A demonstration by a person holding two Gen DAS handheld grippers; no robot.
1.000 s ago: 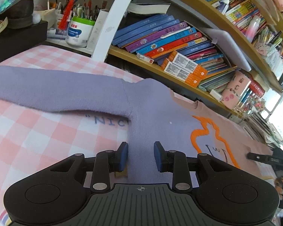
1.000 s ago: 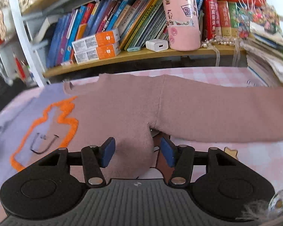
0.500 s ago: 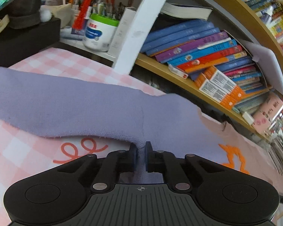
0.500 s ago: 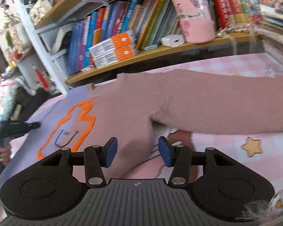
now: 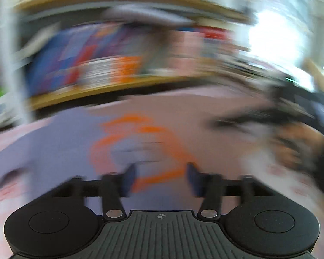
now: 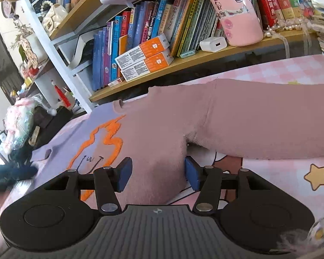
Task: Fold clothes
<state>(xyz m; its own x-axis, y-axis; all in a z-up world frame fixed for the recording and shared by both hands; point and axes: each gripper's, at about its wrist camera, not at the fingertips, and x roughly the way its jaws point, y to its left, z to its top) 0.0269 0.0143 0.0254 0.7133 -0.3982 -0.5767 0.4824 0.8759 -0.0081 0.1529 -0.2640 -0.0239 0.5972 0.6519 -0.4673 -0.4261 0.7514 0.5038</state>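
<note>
Left wrist view heavily motion-blurred; left gripper (image 5: pixel 159 178) at lower centre, jaws opening, blue pads spread wide with nothing pinched between them, only the sweater (image 5: pixel 54 151) lying flat beneath. The sweater fills mid frame, lilac on the left, dusty pink on the right, orange outline motif (image 5: pixel 140 142) in the middle just above the pads. Blurred bookshelf (image 5: pixel 118 71) across the top, a dark smeared shape at right that can't be made out. Right wrist view sharp: right gripper (image 6: pixel 157 173) at lower centre, jaws opening, partly apart, straddling the pink side edge of the sweater (image 6: pixel 162 129) below the armpit; fabric sits between the pads, the right pad (image 6: pixel 191 172) is at the cloth edge, the left pad (image 6: pixel 124 173) over the fabric, pressing contact can't be confirmed. Pink sleeve (image 6: pixel 270 120) stretches out flat to the right edge of frame. Sweater lies on a pink checked tablecloth (image 6: pixel 280 73) with a yellow star print (image 6: pixel 316 176) at lower right. Behind, wooden shelf of books (image 6: pixel 140 28), two orange-white boxes (image 6: pixel 144 59) stacked, white charger (image 6: pixel 213 44), pink sticker-covered cylinder (image 6: pixel 235 13) upper right
</note>
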